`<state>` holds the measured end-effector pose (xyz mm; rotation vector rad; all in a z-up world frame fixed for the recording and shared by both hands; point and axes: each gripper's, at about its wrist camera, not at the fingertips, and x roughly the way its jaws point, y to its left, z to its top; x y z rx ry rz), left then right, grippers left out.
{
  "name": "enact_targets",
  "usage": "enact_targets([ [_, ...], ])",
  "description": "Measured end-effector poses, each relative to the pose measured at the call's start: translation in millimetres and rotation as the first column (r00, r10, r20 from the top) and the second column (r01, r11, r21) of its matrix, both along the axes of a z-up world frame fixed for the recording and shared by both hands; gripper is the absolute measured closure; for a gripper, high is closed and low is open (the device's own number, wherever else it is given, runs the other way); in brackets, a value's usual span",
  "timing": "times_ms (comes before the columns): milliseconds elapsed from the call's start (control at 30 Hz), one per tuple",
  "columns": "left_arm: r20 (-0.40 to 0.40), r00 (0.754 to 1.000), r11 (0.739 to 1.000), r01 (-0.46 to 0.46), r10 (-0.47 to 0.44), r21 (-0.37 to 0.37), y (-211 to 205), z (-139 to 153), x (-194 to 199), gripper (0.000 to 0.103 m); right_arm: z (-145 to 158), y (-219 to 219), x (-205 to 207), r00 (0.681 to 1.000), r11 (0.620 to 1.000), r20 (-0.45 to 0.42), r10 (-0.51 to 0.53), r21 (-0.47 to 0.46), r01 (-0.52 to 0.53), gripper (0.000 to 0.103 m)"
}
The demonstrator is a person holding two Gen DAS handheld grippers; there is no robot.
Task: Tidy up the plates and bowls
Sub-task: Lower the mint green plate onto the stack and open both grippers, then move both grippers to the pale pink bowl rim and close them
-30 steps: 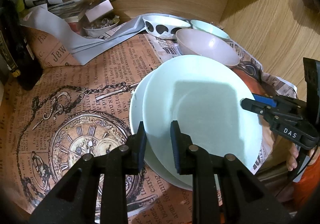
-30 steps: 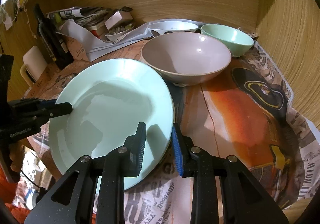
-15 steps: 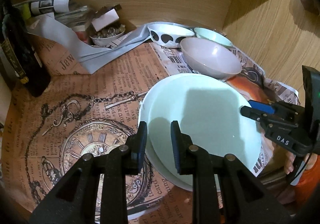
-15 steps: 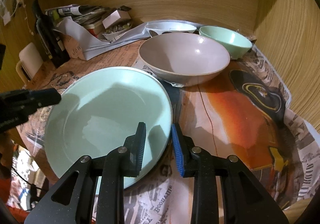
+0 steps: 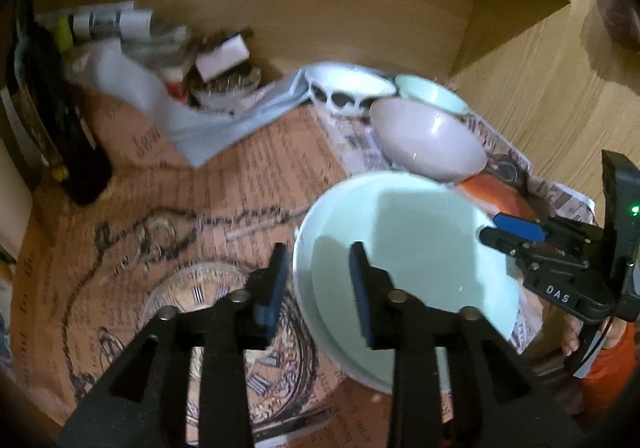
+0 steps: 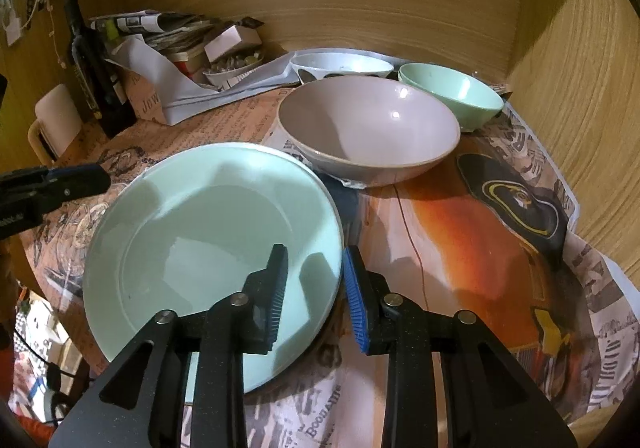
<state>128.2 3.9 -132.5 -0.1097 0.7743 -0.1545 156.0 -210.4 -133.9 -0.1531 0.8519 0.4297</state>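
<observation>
A pale green plate (image 5: 412, 248) lies stacked on a second one on the newspaper-covered table; it also shows in the right wrist view (image 6: 208, 240). My left gripper (image 5: 318, 280) is open, its jaws either side of the plate's left rim, not gripping. My right gripper (image 6: 314, 284) is open, its jaws either side of the plate's right rim. Behind stand a pinkish-grey bowl (image 6: 368, 128), a green bowl (image 6: 450, 96) and a white bowl with black spots (image 5: 348, 88).
A dark bottle (image 6: 98, 80) and a white mug (image 6: 54, 124) stand at the left. Papers, a box and a small dish (image 6: 232, 68) clutter the back left corner. Wooden walls close the back and right sides.
The top plate has come down flat onto the lower plate. Both grippers have opened and let go of its rim. The left gripper has pulled back and risen.
</observation>
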Motion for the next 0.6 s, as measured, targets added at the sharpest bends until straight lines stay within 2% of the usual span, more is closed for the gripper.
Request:
enact_targets([
  [67,0.042,0.999,1.000,0.000,-0.001,0.008,-2,10,0,0.055,4,-2,0,1.000,1.000,0.015,-0.007,0.000,0.007,0.072],
  [167,0.091,0.996,1.000,0.009,-0.010,0.015,-5,25,6,0.050,16,-8,0,0.998,1.000,0.054,-0.018,0.018,0.017,0.061],
  [333,0.137,0.990,1.000,0.017,-0.017,0.001,-7,41,24,0.043,38,-20,8,0.990,0.997,0.126,-0.058,0.061,0.050,0.055],
  [433,0.155,0.988,1.000,0.019,-0.020,0.005,-12,48,36,0.037,48,-30,16,0.980,0.990,0.164,-0.111,0.105,0.095,0.030],
  [467,0.160,0.987,1.000,0.022,-0.023,0.010,-15,50,41,0.035,51,-34,19,0.973,0.986,0.185,-0.136,0.122,0.115,0.027],
  [600,0.147,0.987,0.998,0.058,-0.061,0.020,-26,51,63,0.032,59,-44,31,0.960,0.977,0.215,-0.182,0.150,0.151,0.027],
])
